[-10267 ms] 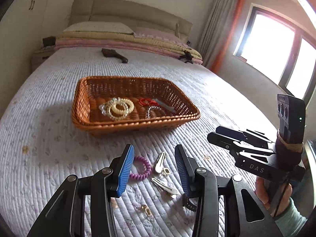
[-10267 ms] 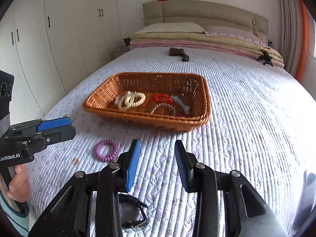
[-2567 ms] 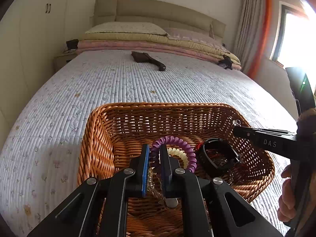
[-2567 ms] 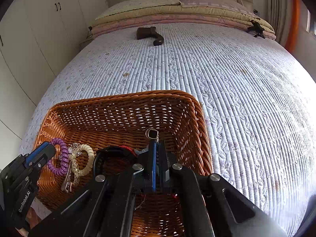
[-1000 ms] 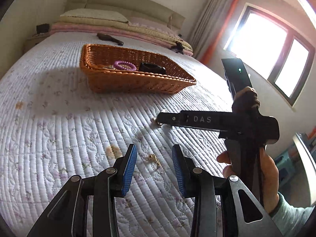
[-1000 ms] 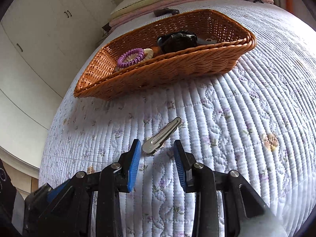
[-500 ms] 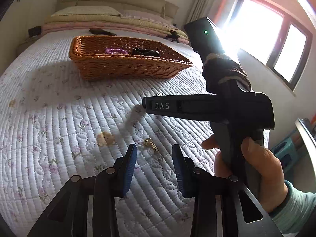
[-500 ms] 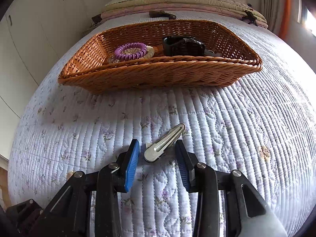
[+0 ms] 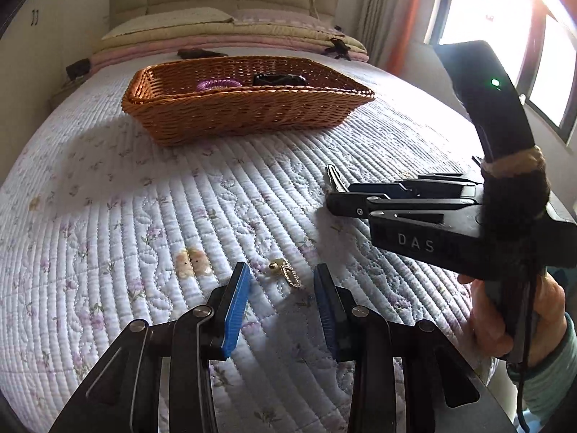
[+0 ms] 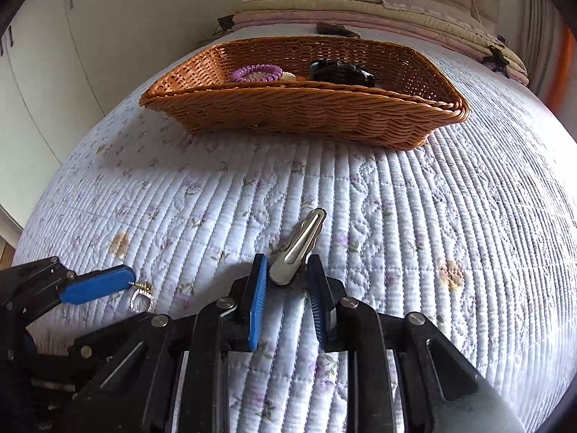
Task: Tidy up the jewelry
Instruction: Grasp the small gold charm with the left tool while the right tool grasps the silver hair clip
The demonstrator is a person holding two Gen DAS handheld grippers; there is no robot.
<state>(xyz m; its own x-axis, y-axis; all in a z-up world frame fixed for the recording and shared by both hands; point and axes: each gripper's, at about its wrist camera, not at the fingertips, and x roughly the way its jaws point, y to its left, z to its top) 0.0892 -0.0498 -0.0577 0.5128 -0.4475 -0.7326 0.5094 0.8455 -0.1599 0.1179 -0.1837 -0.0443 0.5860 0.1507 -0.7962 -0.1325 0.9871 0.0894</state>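
Note:
A wicker basket [image 9: 249, 115] [image 10: 306, 112] stands on the quilted bed and holds a purple coil hair tie [image 10: 256, 73] [image 9: 218, 83] and a black band [image 10: 340, 71] [image 9: 279, 79]. A small gold earring [image 9: 285, 271] [image 10: 141, 296] lies on the quilt just ahead of my open left gripper [image 9: 282, 278], between its blue pads. A silver hair clip [image 10: 299, 247] [image 9: 333, 176] lies on the quilt. My right gripper [image 10: 287, 270] is open, its pads on either side of the clip's near end.
Folded blankets and pillows [image 9: 223, 36] are stacked at the headboard. A dark object [image 9: 202, 53] lies behind the basket. White wardrobes [image 10: 72, 54] stand at the left, a window [image 9: 505, 36] at the right. The bed's edge is near the right hand.
Both grippers have come lower and closer to the quilt. The right gripper's pads now flank the silver clip's end. The earring now sits between the left pads.

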